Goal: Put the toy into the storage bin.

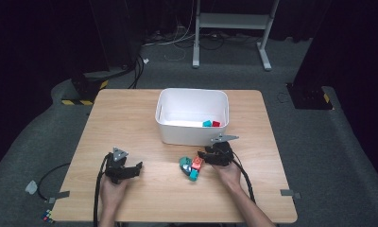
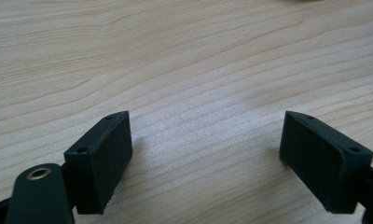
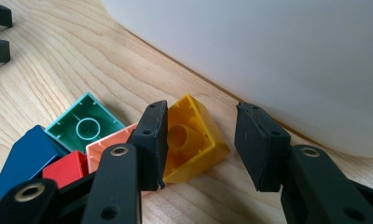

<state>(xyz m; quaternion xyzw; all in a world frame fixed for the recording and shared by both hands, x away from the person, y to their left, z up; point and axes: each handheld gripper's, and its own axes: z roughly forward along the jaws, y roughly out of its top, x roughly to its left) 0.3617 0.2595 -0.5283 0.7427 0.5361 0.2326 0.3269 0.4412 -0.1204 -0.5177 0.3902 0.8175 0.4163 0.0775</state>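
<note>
Sorting of toy bricks into the white bin [image 1: 177, 135], partly done. Two bricks, one teal [image 1: 207, 123] and one red [image 1: 216, 124], are already lying inside the bin; a small heap [image 1: 190, 166] is waiting on the tabletop [image 1: 130, 118] just in front of it, so most of the work is judged to be remaining. In the right gripper view the right gripper [image 3: 201, 140] is straddling a yellow brick [image 3: 194, 140] lying upturned beside the bin wall: the brick is sitting between the jaws, against the left one, while a clear gap is separating it from the right one, so the jaws are released and not yet gripping. Green [image 3: 84, 123], peach [image 3: 107, 147], red [image 3: 65, 169] and blue [image 3: 24, 158] bricks are lying just beside it. The left gripper [image 2: 205, 144] is resting spread apart over bare wood, well apart from the heap, grasping nothing.
</note>
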